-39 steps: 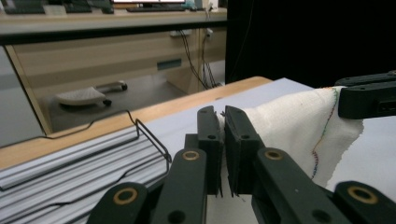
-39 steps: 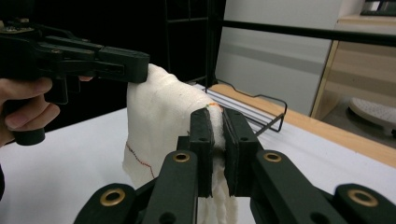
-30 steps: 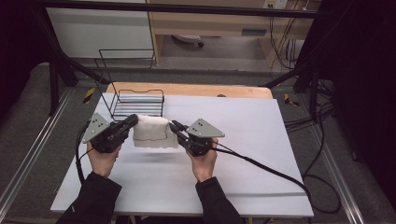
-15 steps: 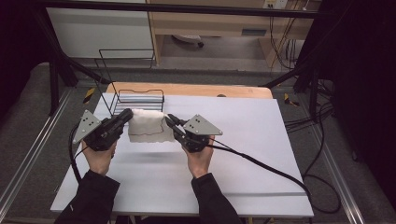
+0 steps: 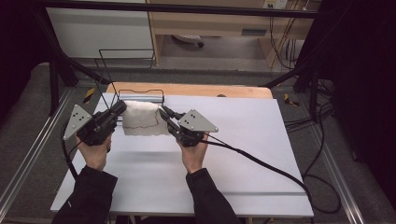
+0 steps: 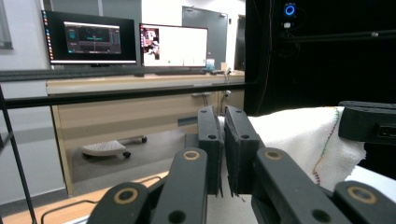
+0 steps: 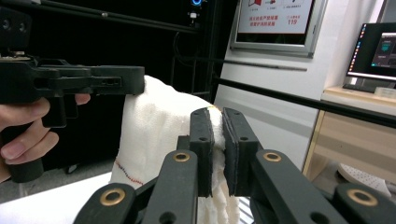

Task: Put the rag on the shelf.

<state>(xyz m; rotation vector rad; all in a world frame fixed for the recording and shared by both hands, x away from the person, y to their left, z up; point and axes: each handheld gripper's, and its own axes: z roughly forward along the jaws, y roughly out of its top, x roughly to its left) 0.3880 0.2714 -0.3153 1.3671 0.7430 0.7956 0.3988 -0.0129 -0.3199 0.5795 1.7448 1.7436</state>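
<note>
Left tool (image 6: 223, 156) clamped on white cloth (image 6: 299, 140)

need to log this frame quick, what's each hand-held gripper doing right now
Left hand-held gripper: closed on the white cloth's left edge.
Right hand-held gripper: closed on the cloth's right edge.

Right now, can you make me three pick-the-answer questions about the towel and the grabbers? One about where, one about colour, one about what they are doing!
1. Where is the cloth?
A. between the two grippers
B. on the floor
C. hanging on the wire rack

2. What colour is the cloth?
A. blue
B. white
C. black

3. How does the right gripper stand?
A. wide open
B. lying on the table
C. shut on the cloth

Answers:
1 A: the left gripper and the right one pinch opposite edges.
2 B: white fabric with a thin stitched line.
3 C: its jaws clamp white fabric.
</note>
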